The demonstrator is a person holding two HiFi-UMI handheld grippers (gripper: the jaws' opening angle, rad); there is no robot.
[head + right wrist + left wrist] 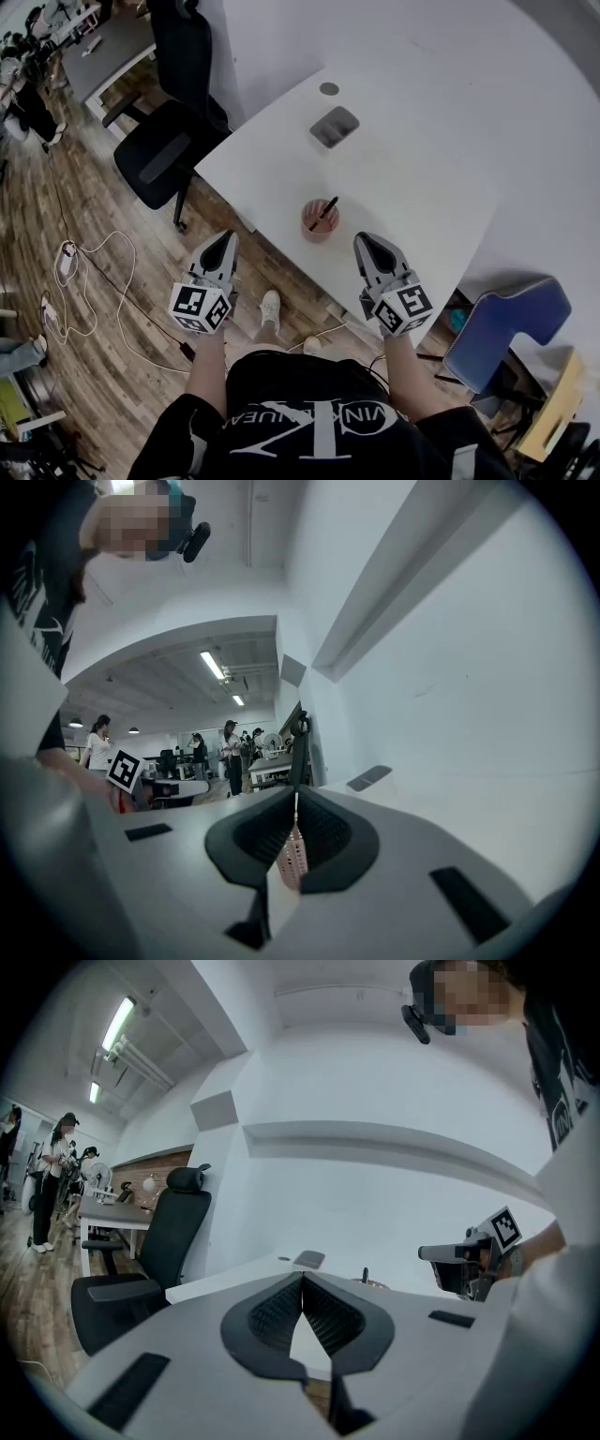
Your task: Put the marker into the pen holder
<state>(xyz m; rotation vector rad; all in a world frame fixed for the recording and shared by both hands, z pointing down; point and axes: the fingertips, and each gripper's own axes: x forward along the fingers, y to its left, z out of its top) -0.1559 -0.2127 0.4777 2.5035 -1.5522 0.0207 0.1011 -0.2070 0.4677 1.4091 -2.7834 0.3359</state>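
Observation:
A reddish mesh pen holder stands near the front edge of the white table, and a black marker leans inside it. My left gripper hangs off the table's front-left, shut with nothing in it. My right gripper sits just right of the holder, apart from it, also shut and empty. In the left gripper view the jaws meet, with the marker's tip beyond them. The right gripper view shows its jaws closed and the holder's mesh behind the gap.
A grey box and a small round cap sit farther back on the table. A black office chair stands left of the table, a blue chair at the right. Cables lie on the wooden floor. People stand far off.

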